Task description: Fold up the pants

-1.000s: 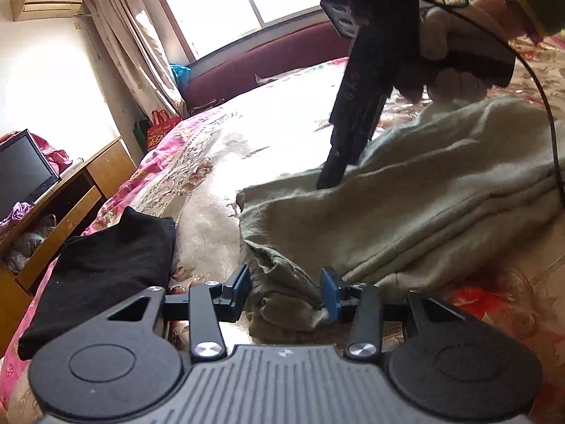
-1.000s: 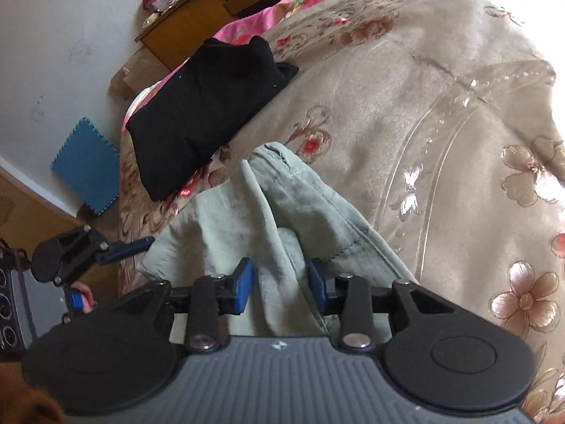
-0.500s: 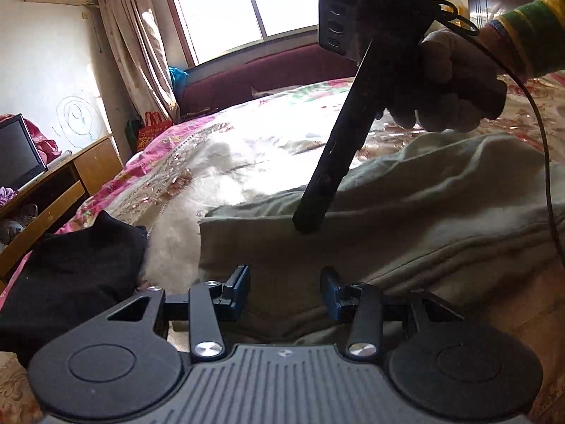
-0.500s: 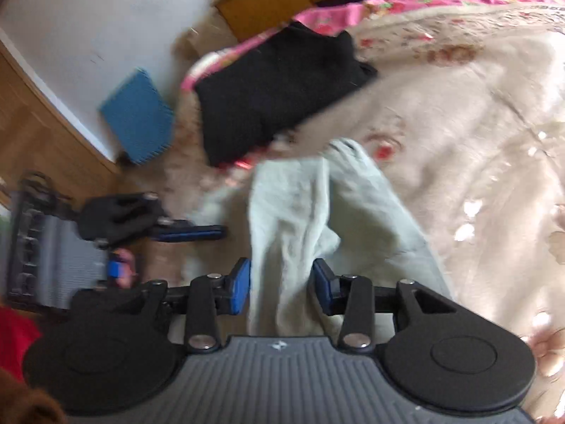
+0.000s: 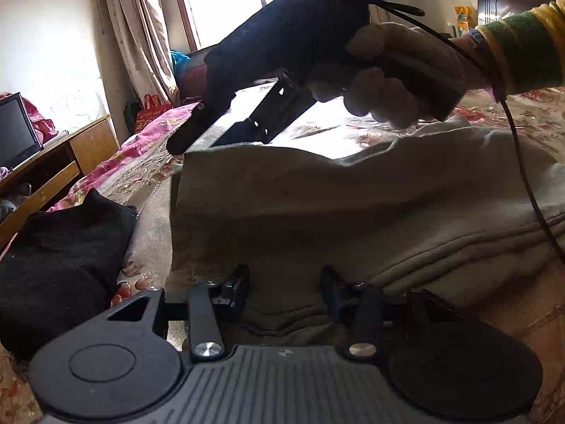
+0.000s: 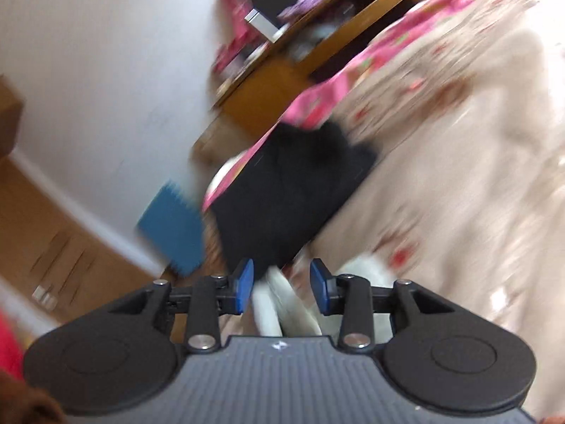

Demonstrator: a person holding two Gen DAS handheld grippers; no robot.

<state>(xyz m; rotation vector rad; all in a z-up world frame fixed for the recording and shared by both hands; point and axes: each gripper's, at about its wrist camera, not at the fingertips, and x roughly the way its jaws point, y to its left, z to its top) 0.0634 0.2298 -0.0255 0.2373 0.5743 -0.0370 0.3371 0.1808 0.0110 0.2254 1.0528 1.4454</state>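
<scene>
The grey-green pants [image 5: 353,205] lie in a folded heap on the floral bedspread [image 5: 148,190]. My left gripper [image 5: 284,289] is open, its fingers straddling the near edge of the pants without clamping them. My right gripper [image 5: 197,134] is held by a gloved hand above the far left edge of the pants, and its fingers point down to the left. In the blurred right wrist view the right gripper [image 6: 281,288] is open, with a pale strip of the pants [image 6: 279,304] just beneath its fingers.
A folded black garment [image 5: 60,258] lies on the bed left of the pants and shows in the right wrist view [image 6: 293,198] too. A wooden TV cabinet [image 5: 53,166] stands beyond the bed's left edge. A blue foam mat [image 6: 173,226] leans against the wall.
The right gripper has lifted off the pants and swung up to the left, and its view now faces the black garment and wall. The left gripper stays open at the near edge.
</scene>
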